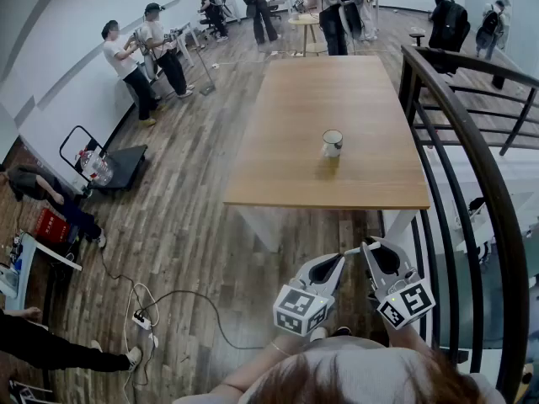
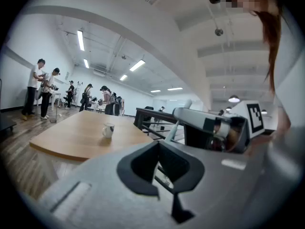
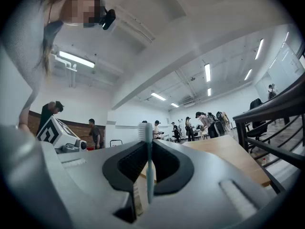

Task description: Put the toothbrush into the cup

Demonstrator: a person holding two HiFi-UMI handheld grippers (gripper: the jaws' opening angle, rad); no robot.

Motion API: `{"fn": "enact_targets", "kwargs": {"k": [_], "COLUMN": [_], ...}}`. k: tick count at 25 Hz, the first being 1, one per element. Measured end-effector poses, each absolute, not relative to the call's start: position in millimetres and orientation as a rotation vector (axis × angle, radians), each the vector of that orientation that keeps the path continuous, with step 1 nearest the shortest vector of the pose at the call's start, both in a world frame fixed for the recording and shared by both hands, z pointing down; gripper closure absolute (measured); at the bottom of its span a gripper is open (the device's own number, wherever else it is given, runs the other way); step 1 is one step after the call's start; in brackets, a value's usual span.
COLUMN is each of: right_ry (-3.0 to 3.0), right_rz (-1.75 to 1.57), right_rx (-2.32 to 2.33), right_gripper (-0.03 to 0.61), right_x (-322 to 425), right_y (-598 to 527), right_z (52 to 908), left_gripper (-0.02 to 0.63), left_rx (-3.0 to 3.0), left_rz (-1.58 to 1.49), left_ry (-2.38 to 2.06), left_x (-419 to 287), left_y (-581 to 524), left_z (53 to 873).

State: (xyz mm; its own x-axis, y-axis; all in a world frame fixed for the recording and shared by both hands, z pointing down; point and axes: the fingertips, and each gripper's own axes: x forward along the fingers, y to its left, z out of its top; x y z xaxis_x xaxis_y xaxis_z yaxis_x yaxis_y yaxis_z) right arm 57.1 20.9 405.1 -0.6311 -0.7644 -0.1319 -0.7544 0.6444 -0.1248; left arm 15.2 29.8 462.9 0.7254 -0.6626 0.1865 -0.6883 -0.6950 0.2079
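Toothbrush (image 3: 149,171) clamped in right tool (image 1: 368,249), left tool (image 1: 338,261) closed empty; cup (image 1: 332,143) far off on tabletop (image 1: 278,175), drop-in not done.

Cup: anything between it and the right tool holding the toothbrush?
No obstacle. In the head view only wood floor and bare tabletop separate the right tool, shut on the toothbrush, from the cup.
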Motion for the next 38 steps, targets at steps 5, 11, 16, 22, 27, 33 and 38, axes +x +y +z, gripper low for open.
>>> {"fn": "enact_targets", "kwargs": {"k": [5, 11, 16, 22, 27, 33, 38], "right_ry": [2.689, 2.682, 2.668, 2.656, 2.656, 2.678, 2.685], "right_rz": [-0.082, -0.081, -0.081, -0.076, -0.098, -0.115, -0.097], "right_rx": [-1.253, -1.260, -1.253, -1.237, -1.202, -1.157, -1.145], "right_gripper": [0.551, 0.551, 0.551, 0.551, 0.551, 0.552, 0.551], "right_x": [62, 66, 69, 81, 95, 84, 80], "right_y": [17, 22, 21, 26, 26, 25, 12], "right_z": [407, 405, 403, 399, 396, 404, 403], "left_gripper": [0.613, 0.614, 0.614, 0.614, 0.614, 0.614, 0.613], "left_rx": [2.668, 2.662, 2.655, 2.654, 2.624, 2.592, 2.596], "left_rz": [0.137, 0.130, 0.124, 0.113, 0.092, 0.085, 0.071], "left_ry": [-1.073, -1.076, -1.089, -1.096, -1.138, -1.174, -1.176], "left_x": [18, 20, 20, 32, 42, 31, 31], "left_y": [26, 30, 28, 34, 39, 39, 25], "left_z": [464, 463, 463, 460, 460, 467, 470]}}
